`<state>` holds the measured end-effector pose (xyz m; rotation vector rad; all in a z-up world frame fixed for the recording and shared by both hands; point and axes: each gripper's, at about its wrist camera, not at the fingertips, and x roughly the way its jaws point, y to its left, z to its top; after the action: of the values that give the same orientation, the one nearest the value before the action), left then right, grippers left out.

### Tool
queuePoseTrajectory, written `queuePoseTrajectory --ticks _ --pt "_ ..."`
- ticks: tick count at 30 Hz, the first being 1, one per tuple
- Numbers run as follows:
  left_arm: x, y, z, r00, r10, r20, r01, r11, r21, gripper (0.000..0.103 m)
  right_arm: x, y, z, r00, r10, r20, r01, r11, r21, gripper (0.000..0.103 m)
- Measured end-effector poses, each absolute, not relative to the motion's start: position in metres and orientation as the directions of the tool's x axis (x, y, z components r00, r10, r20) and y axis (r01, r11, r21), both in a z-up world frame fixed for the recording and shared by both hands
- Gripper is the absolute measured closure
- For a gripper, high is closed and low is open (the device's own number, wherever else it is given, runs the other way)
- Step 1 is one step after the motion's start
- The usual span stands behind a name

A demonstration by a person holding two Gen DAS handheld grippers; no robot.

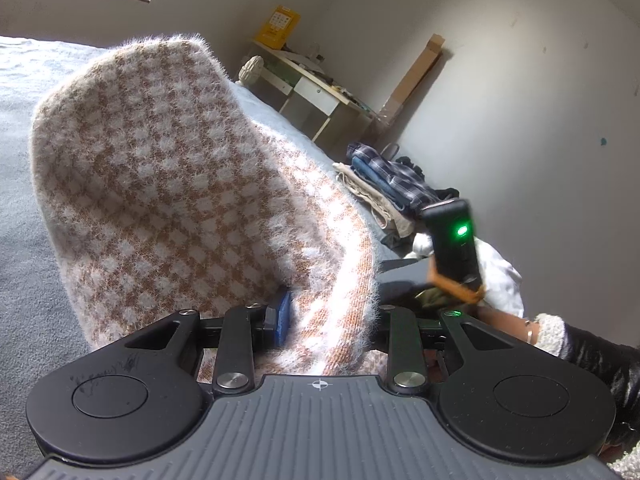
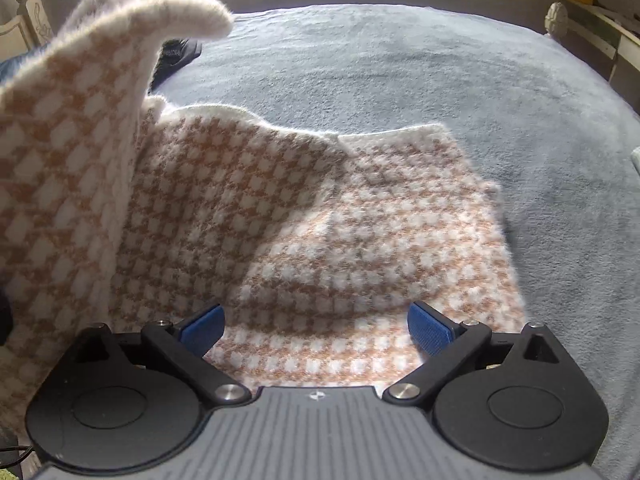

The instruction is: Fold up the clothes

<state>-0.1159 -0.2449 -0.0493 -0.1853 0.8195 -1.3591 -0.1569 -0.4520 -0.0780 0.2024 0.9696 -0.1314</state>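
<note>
A fuzzy tan-and-white checked sweater [image 2: 304,216] lies partly spread on the grey-blue bed cover [image 2: 440,60]. My left gripper [image 1: 320,320] is shut on a thick fold of that sweater [image 1: 168,168], which rises in front of the lens and hides the right finger; one blue pad [image 1: 283,318] shows. In the right wrist view the lifted part [image 2: 68,128] hangs at the left. My right gripper [image 2: 316,332] stands open just above the sweater's near edge, blue pads [image 2: 430,330] wide apart, with cloth below them but not pinched.
A pile of folded clothes [image 1: 392,184] sits at the bed's far side, with a small desk [image 1: 320,92] and a cardboard strip [image 1: 416,76] by the wall. The right-hand gripper's body with a green light [image 1: 456,240] and a sleeve [image 1: 592,356] are at right. A dark item [image 2: 176,56] lies on the bed.
</note>
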Motion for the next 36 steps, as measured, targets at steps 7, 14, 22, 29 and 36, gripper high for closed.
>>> queuePoseTrajectory --ticks 7,14,22,29,36 --pt "-0.125 -0.246 -0.059 -0.020 -0.908 -0.418 0.797 0.238 -0.556 0.073 -0.187 -0.505 -0.037 0.724 0.118 -0.680 0.328 0.808 0.489 0.003" --pt "-0.132 -0.251 -0.068 -0.007 -0.902 -0.433 0.817 0.245 -0.522 0.071 -0.169 -0.502 -0.027 0.784 0.344 -0.517 0.207 0.640 0.740 0.003" --pt "-0.136 -0.250 -0.070 0.007 -0.899 -0.438 0.836 0.246 -0.491 0.070 -0.153 -0.480 -0.026 0.721 0.410 -0.558 0.168 0.678 0.715 0.002" --pt "-0.148 -0.245 -0.066 0.049 -0.896 -0.442 0.868 0.257 -0.425 0.065 -0.129 -0.451 -0.025 0.651 0.369 -0.664 0.170 0.781 0.601 0.012" --pt "-0.167 -0.238 -0.066 0.107 -0.893 -0.436 0.915 0.260 -0.309 0.048 -0.111 -0.439 -0.040 0.571 0.307 -0.761 0.221 0.835 0.503 0.037"
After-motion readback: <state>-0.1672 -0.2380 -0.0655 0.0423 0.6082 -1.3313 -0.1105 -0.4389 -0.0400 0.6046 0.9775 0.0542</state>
